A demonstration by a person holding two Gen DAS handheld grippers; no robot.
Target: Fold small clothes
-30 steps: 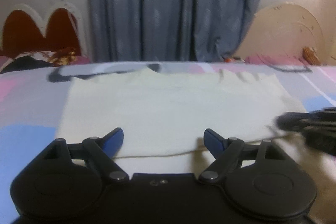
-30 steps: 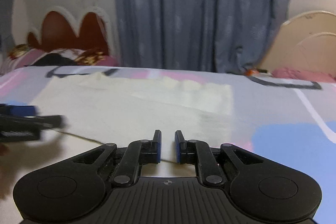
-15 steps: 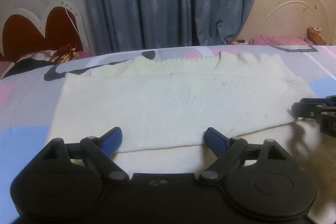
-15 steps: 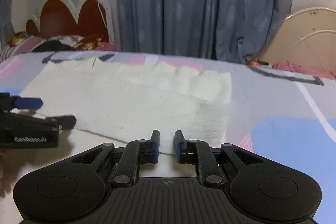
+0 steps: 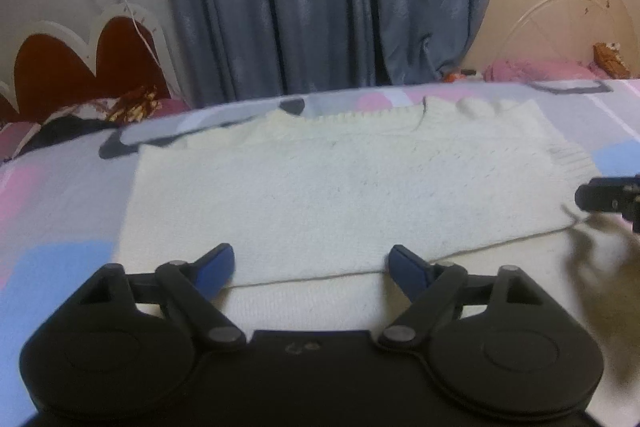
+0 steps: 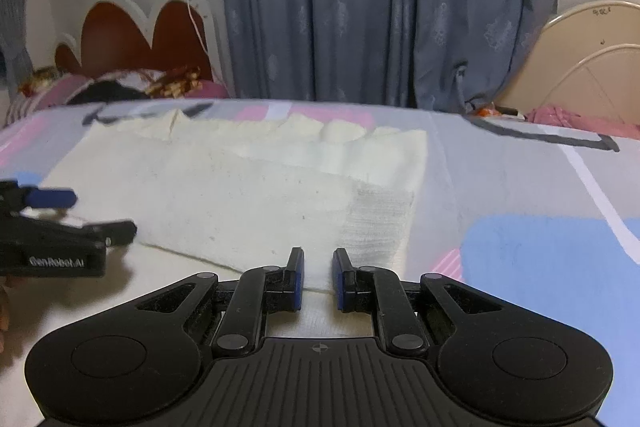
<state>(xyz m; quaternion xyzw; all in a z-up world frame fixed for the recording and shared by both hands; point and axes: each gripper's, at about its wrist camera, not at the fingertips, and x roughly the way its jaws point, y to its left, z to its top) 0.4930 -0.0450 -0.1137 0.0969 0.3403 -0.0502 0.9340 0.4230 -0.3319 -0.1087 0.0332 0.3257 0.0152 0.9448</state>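
Because the cream knitted sweater (image 5: 340,187) is lying soft and limp across the middle of both frames, it is looking light to lift but likely to sag, stretch and drag on the patterned bedsheet (image 5: 52,187) if one corner alone is being pulled; a folded layer is already resting on top, its near edge running as a thin line across the lower centre of the left wrist view. The best hold, in my judgement, is along that doubled near edge or at the ribbed cuff (image 6: 380,223), where the knit is thicker and is giving the pads something to bite; both layers need pinching together or they will be slipping apart.

The left gripper (image 5: 310,265) is sitting low over the near edge with its jaws spread wide and nothing between them; the right gripper (image 6: 318,279) is showing a narrow gap, with cloth under it but not visibly clamped.

The left wrist view is showing the neckline at upper centre and the right gripper's tip at the right edge; the right wrist view alone is showing the ribbed cuff at lower centre, the bumpy folds near the top edge of the cloth, and the left gripper's body at the left edge; grey curtains (image 6: 380,7) are hanging behind in both.
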